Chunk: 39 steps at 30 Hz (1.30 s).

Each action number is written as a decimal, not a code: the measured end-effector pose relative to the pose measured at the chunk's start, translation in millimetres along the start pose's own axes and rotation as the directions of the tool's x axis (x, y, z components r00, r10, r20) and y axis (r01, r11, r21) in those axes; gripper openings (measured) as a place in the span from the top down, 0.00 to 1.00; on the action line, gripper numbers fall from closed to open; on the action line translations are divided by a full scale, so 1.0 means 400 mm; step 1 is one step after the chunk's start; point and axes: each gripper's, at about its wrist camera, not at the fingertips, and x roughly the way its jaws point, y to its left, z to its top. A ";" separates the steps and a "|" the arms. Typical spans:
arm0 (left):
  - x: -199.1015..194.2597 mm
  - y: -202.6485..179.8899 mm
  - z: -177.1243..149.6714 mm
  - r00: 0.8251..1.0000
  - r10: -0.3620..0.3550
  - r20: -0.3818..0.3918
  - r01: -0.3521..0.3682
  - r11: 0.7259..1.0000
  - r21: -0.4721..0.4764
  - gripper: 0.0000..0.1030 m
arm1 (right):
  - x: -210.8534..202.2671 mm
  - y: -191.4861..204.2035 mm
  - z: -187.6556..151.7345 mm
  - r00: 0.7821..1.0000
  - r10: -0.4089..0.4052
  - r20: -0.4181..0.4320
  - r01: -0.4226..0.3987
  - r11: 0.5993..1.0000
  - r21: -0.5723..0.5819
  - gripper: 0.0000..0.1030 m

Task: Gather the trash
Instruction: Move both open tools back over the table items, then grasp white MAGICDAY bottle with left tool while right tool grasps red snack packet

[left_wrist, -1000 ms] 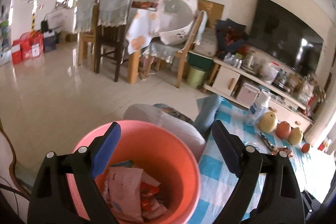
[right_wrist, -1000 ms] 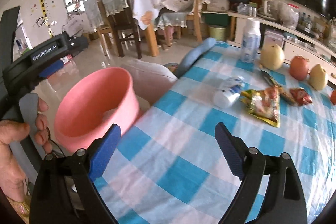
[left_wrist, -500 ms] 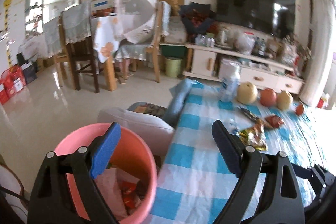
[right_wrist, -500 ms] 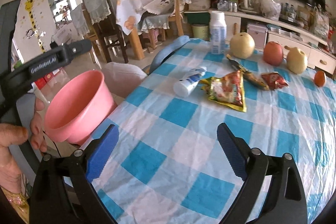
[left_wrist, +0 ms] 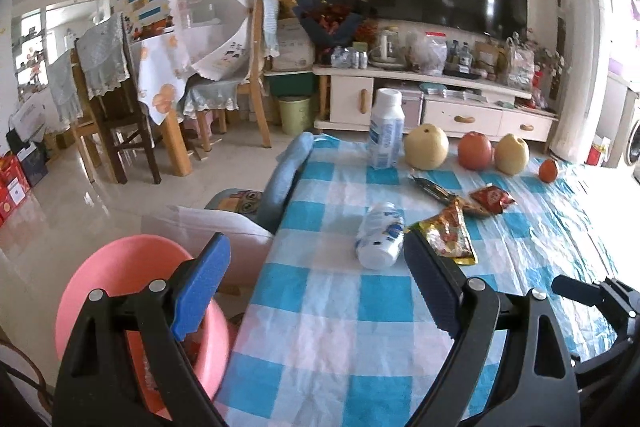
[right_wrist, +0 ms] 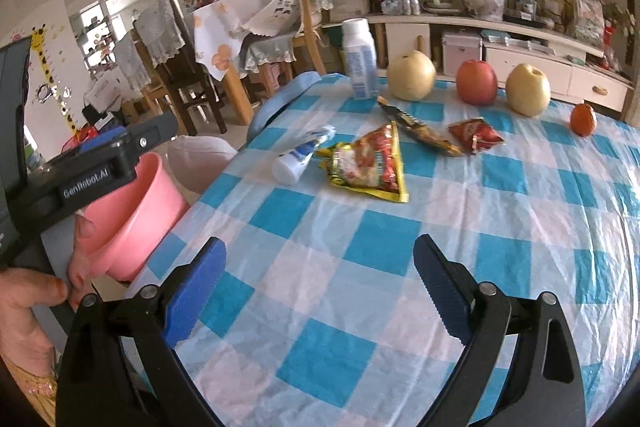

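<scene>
A pink bin [left_wrist: 120, 283] stands beside the table's left edge; it also shows in the right wrist view [right_wrist: 132, 211]. On the blue checked tablecloth [right_wrist: 360, 247] lie a toppled white bottle [right_wrist: 302, 155], a yellow-red snack wrapper [right_wrist: 370, 163], a dark thin wrapper [right_wrist: 420, 131] and a small red wrapper [right_wrist: 474, 137]. The same bottle [left_wrist: 380, 235] and yellow-red wrapper [left_wrist: 450, 235] show in the left wrist view. My left gripper [left_wrist: 316, 287] is open and empty over the table's left edge. My right gripper [right_wrist: 320, 287] is open and empty above the cloth, short of the trash.
An upright white bottle [right_wrist: 360, 59], two pears [right_wrist: 412, 75], an apple [right_wrist: 478, 83] and a small orange fruit [right_wrist: 583, 119] line the far side of the table. A white cushion [left_wrist: 216, 227] lies beside the bin. Chairs and a TV cabinet [left_wrist: 440, 99] stand beyond.
My left gripper has swung right, from over the bin to the table's edge. My right gripper has moved right and forward towards the wrappers. Both stayed open.
</scene>
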 end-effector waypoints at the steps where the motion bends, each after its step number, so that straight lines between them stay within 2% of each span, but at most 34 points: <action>1: 0.004 -0.011 -0.001 1.000 -0.004 -0.003 0.004 1.000 0.009 0.14 | -0.003 -0.010 0.000 1.000 -0.003 0.000 0.003 1.000 0.006 0.09; 9: 0.035 -0.075 -0.007 0.999 -0.028 -0.022 0.029 0.998 0.061 0.14 | -0.023 -0.087 0.004 1.000 -0.021 0.004 0.021 0.998 0.054 0.09; 18: 0.118 -0.106 -0.005 0.992 -0.092 -0.083 0.095 0.995 0.030 0.14 | -0.010 -0.201 0.029 0.998 -0.064 -0.011 0.065 0.991 0.120 0.09; 25: 0.201 -0.126 -0.004 0.987 -0.090 -0.137 0.096 0.995 0.040 0.14 | 0.041 -0.286 0.061 0.994 -0.098 -0.045 0.103 0.986 0.133 0.09; 35: 0.304 -0.118 -0.009 0.972 -0.120 -0.200 0.115 0.993 -0.033 0.14 | 0.152 -0.382 0.122 0.993 -0.107 -0.056 0.116 0.975 0.191 0.09; 39: 0.334 -0.113 -0.005 0.970 -0.121 -0.213 0.116 0.993 -0.034 0.14 | 0.194 -0.409 0.153 0.993 -0.106 -0.054 0.116 0.970 0.213 0.09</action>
